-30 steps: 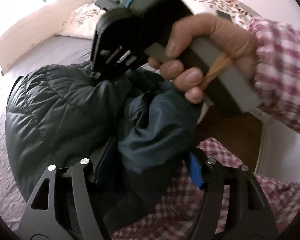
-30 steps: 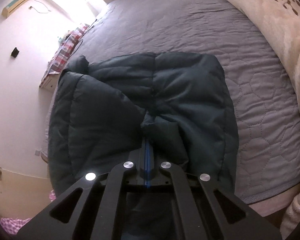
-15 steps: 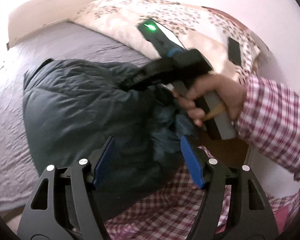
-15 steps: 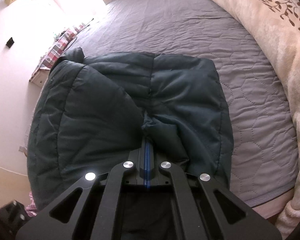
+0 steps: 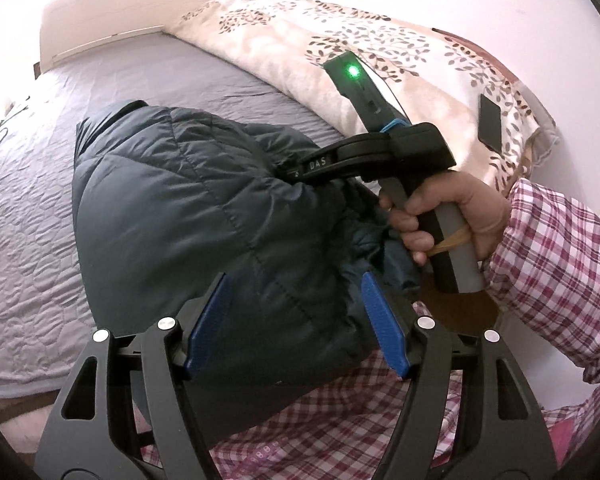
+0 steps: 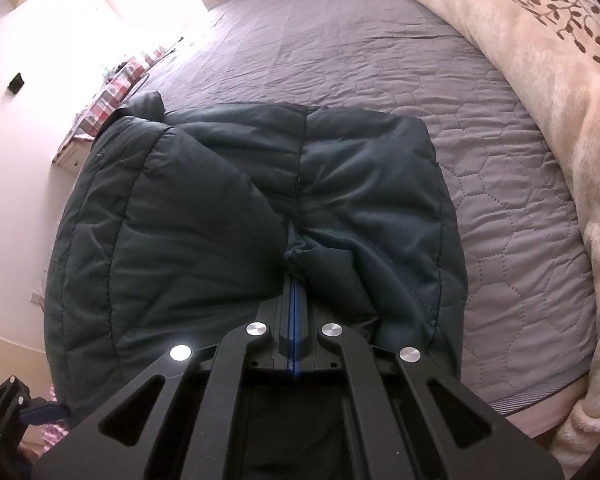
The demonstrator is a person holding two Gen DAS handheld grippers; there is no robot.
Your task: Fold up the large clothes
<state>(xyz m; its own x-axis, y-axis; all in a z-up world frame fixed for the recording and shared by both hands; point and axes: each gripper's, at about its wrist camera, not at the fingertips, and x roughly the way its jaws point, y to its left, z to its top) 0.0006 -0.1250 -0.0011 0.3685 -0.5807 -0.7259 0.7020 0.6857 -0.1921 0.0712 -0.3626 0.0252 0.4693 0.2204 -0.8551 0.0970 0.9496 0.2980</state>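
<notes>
A dark teal quilted jacket [image 6: 228, 216] lies partly folded on the grey bedspread [image 6: 340, 52], its near edge hanging over the bed's side. My right gripper [image 6: 295, 268] is shut on a bunched fold of fabric at the jacket's middle. In the left wrist view a hand [image 5: 452, 208] in a plaid sleeve holds that right gripper [image 5: 296, 172], which points into the jacket [image 5: 188, 208]. My left gripper [image 5: 294, 316] stands open over the jacket's near edge. Its blue pads [image 5: 210, 316] are wide apart and do not press on the cloth.
A cream duvet [image 5: 300, 44] with a leaf print lies along the bed's far side, with a dark phone-like slab [image 5: 490, 122] on it. The headboard [image 5: 140, 12] is at the back. Plaid-clad legs [image 5: 340, 420] are beside the bed.
The left gripper has drawn back and rolled; the bunch of jacket fabric that sat between its pads is no longer there. The right gripper keeps its grip in place.
</notes>
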